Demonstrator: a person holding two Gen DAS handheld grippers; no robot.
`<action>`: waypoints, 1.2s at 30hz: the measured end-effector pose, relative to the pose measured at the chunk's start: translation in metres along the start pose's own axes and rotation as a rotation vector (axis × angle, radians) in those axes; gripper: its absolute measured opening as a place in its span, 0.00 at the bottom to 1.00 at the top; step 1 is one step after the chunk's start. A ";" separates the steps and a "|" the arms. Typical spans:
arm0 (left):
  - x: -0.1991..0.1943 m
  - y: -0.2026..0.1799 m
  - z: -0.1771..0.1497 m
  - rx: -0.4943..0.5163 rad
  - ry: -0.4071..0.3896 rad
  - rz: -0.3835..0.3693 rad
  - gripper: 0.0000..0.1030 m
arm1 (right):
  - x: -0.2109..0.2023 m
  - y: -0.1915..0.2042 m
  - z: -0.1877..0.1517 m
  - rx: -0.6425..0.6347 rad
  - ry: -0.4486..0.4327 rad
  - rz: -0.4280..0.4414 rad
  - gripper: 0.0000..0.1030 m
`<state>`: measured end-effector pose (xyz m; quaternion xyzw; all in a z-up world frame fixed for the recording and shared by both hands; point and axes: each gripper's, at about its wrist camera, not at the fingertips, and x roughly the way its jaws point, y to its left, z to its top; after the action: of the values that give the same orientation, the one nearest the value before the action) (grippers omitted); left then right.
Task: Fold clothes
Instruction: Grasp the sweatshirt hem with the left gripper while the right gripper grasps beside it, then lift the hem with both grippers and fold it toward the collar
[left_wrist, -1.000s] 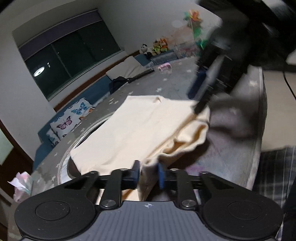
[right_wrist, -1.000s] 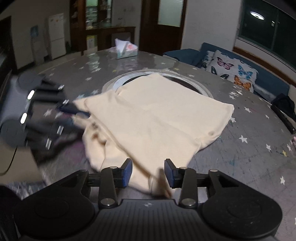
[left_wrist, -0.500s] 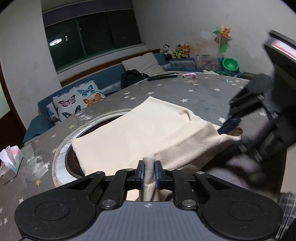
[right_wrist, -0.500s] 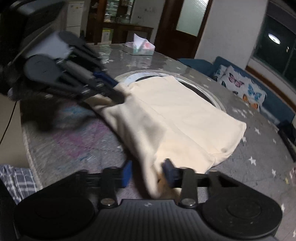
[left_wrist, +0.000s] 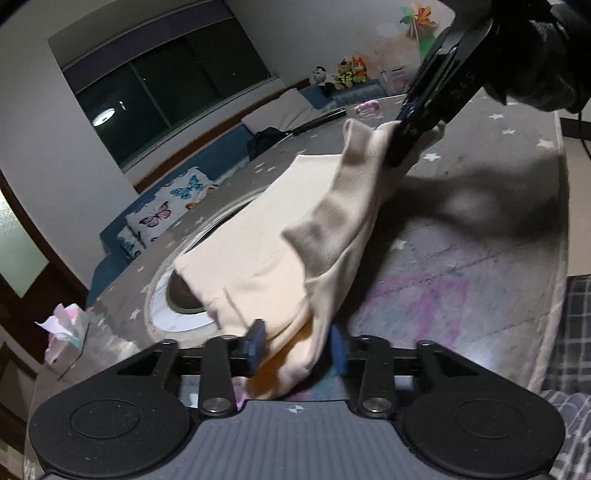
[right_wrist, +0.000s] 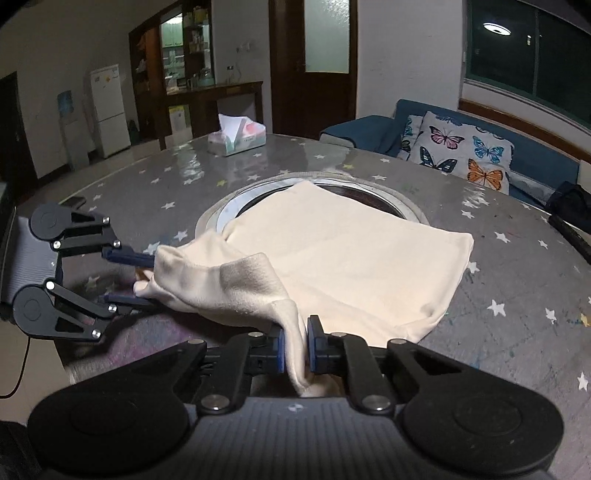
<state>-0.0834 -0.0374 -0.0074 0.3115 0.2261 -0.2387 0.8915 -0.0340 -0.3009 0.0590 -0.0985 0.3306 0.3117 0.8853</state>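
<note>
A cream garment (right_wrist: 351, 266) lies on the round grey star-patterned table (right_wrist: 177, 192), partly over the central ring. Its near edge is lifted between the two grippers. My right gripper (right_wrist: 295, 345) is shut on one end of that edge; it also shows in the left wrist view (left_wrist: 410, 122), gripping the cloth high up. My left gripper (left_wrist: 297, 345) has its jaws apart with the other end of the cloth draped between them; in the right wrist view it (right_wrist: 144, 280) stands at the left, fingers apart around the cloth.
A tissue box (right_wrist: 236, 138) stands at the table's far side. A blue sofa with butterfly cushions (right_wrist: 458, 155) lies beyond the table. A dark bag (right_wrist: 570, 206) sits at the right edge. A metal ring (left_wrist: 166, 295) marks the table's centre.
My left gripper was shut on the cloth half a second ago and its jaws now stand apart. My right gripper has closed on the cloth and lifted its end.
</note>
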 end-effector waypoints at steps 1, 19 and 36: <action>0.001 0.001 0.000 -0.004 0.003 0.000 0.19 | 0.000 0.000 -0.001 0.006 -0.004 -0.003 0.10; -0.122 0.005 0.013 -0.180 -0.143 -0.053 0.08 | -0.098 0.043 -0.030 0.025 -0.076 0.070 0.08; 0.012 0.065 0.061 -0.234 -0.099 -0.006 0.08 | -0.019 -0.039 0.031 0.112 -0.052 -0.031 0.07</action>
<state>-0.0213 -0.0362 0.0581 0.1923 0.2090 -0.2285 0.9312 -0.0047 -0.3292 0.0936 -0.0458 0.3229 0.2816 0.9024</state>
